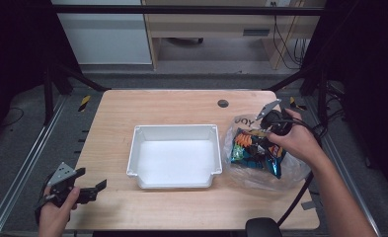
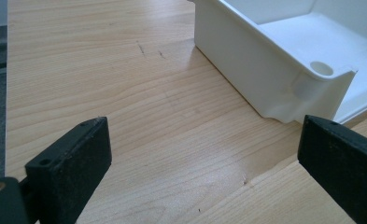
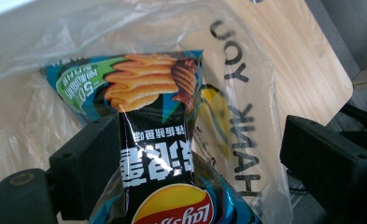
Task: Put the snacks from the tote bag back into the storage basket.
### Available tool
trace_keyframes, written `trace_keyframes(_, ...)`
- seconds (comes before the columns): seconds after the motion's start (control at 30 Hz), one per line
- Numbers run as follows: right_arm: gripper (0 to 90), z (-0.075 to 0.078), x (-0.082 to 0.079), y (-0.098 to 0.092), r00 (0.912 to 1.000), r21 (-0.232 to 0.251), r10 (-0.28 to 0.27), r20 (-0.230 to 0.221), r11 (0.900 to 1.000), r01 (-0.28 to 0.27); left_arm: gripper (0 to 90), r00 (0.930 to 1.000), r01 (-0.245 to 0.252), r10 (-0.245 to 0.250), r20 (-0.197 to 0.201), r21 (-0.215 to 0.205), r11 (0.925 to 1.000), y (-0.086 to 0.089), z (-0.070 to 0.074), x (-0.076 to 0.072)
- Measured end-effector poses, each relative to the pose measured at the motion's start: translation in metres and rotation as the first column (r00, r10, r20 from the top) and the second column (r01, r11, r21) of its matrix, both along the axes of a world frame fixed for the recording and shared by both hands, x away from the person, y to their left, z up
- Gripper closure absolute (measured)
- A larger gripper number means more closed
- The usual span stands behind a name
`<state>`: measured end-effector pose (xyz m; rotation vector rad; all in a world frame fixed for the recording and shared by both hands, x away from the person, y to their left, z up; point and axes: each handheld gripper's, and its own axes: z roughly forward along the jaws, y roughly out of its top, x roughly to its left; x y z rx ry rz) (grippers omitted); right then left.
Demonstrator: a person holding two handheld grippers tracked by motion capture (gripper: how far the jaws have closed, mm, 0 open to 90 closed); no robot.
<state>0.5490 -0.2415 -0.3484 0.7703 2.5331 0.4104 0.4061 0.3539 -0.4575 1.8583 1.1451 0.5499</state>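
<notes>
A black and blue crisp packet (image 1: 255, 153) lies on a clear plastic bag (image 1: 290, 173) at the table's right side. My right gripper (image 1: 261, 136) hovers low over the packet, held from the right. In the right gripper view its jaws (image 3: 209, 158) stand wide apart; the crisp packet (image 3: 153, 116) lies between them next to the left jaw, while the right jaw is over the clear bag (image 3: 246, 93). An empty white tray (image 1: 174, 128) sits mid-table. My left gripper (image 1: 93, 179) rests at the front left corner, open and empty (image 2: 204, 158), pointing at the white tray's corner (image 2: 246, 60).
The wooden table (image 1: 172, 106) has a dark cable hole (image 1: 223, 103) at the back right. A black cable (image 1: 295, 202) trails from the right gripper off the front edge. Metal frame rails (image 1: 23, 168) run along both sides of the table.
</notes>
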Motion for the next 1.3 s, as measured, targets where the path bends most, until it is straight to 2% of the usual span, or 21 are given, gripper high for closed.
trace_keyframes(0.17,11.9,-0.004,0.003,0.002,0.9998,-0.018,0.014,-0.011,1.0,-0.014,2.4,1.0,-0.009,0.009,0.003,-0.002,1.0,0.003,0.0,0.0)
trace_keyframes(0.37,11.7,-0.011,0.003,0.0,0.9981,-0.04,0.034,-0.051,0.999,-0.037,2.3,1.0,-0.003,0.003,0.0,0.003,1.0,0.001,0.0,0.001)
trace_keyframes(0.5,10.9,-0.015,0.004,-0.001,0.9981,-0.049,0.014,-0.06,0.999,-0.017,2.4,1.0,0.008,-0.008,-0.006,0.018,0.9998,-0.002,-0.001,0.001)
trace_keyframes(0.6,7.9,-0.016,0.003,-0.004,0.998,-0.013,0.002,-0.063,1.0,-0.003,2.3,0.9999,0.013,-0.013,-0.001,0.023,0.9997,-0.003,0.0,0.001)
trace_keyframes(0.73,6.7,-0.02,0.001,-0.006,0.9971,-0.01,0.015,-0.074,1.0,-0.015,2.4,0.9999,0.016,-0.016,-0.006,0.022,0.9996,-0.004,-0.001,0.002)
trace_keyframes(0.87,6.7,-0.027,0.005,-0.01,0.9935,-0.01,-0.013,-0.113,1.0,0.012,2.4,0.9999,0.014,-0.014,-0.006,0.022,0.9996,-0.003,-0.001,0.001)
trace_keyframes(1.0,6.7,-0.033,0.008,-0.011,0.9915,0.0,-0.023,-0.128,1.0,0.023,2.4,0.9998,0.017,-0.017,-0.009,0.024,0.9996,-0.004,-0.001,0.003)
trace_keyframes(1.07,6.7,-0.036,0.01,-0.01,0.9906,-0.004,-0.001,-0.137,1.0,0.0,2.4,0.9998,0.018,-0.018,-0.006,0.035,0.9992,-0.004,-0.001,0.003)
trace_keyframes(1.3,7.6,-0.043,0.014,-0.006,0.9876,-0.012,0.006,-0.157,1.0,-0.008,2.4,0.9999,0.012,-0.011,-0.009,0.032,0.9994,-0.003,-0.001,0.002)
